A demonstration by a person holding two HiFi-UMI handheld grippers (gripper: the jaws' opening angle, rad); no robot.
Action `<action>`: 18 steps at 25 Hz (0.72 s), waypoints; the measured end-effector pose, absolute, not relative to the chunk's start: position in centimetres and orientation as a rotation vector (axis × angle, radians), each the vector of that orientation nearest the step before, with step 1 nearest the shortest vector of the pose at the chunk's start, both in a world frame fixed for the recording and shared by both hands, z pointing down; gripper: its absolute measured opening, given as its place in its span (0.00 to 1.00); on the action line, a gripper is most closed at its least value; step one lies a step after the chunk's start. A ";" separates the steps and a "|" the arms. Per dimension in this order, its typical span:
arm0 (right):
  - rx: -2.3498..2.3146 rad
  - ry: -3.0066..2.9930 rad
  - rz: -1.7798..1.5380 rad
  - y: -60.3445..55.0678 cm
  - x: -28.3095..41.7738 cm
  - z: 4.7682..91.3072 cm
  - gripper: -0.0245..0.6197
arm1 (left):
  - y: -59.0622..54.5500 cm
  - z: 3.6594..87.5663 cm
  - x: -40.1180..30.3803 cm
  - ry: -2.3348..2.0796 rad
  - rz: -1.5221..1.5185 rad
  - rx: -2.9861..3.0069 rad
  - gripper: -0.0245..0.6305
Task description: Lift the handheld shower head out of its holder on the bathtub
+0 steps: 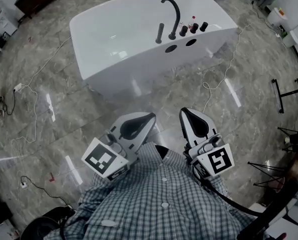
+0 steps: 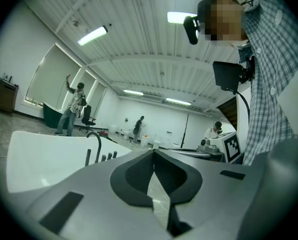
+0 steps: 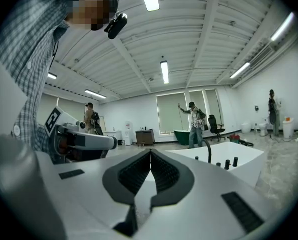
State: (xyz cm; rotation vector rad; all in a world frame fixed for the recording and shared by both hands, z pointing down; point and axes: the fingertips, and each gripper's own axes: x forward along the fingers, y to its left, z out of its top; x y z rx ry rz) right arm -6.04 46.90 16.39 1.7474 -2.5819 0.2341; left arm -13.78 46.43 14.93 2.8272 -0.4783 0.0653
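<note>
Both tools are held close to the person's checked shirt [image 1: 164, 194], well short of the tub, so nothing is engaged yet. Left tool [image 1: 150, 117]: jaws together, nothing between the pads. Right tool [image 1: 185, 111]: the same, closed and empty.

The white bathtub [image 1: 113, 39] stands on the marble floor straight ahead of both tools. The handheld shower head [image 1: 160, 33] sits in its holder on the tub's near deck, just left of the curved spout [image 1: 172, 15], with a row of dark knobs [image 1: 194, 28] further right. Its long axis is upright (a short dark stick pointing up out of the rim), so the lift should go straight up along it.

From the tools it lies ahead and well apart, roughly on a line between the two tips and a bit closer to the left tool's side. In the left gripper view it shows left of the jaws [image 2: 87, 156]. Either hand could reach it; the left looks marginally nearer. The jaws must open before approach.
</note>
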 end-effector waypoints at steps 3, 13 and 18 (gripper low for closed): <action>1.737 -2.573 0.252 46.5 -6.0 16.7 0.06 | 46.0 15.3 -14.1 -0.494 0.076 2.812 0.05; 1.761 -2.539 0.320 41.0 -6.0 19.0 0.06 | 39.6 16.4 -14.0 -0.472 0.079 2.797 0.05; 1.802 -2.516 0.332 35.8 -4.6 18.9 0.06 | 34.5 16.8 -13.1 -0.441 0.116 2.798 0.05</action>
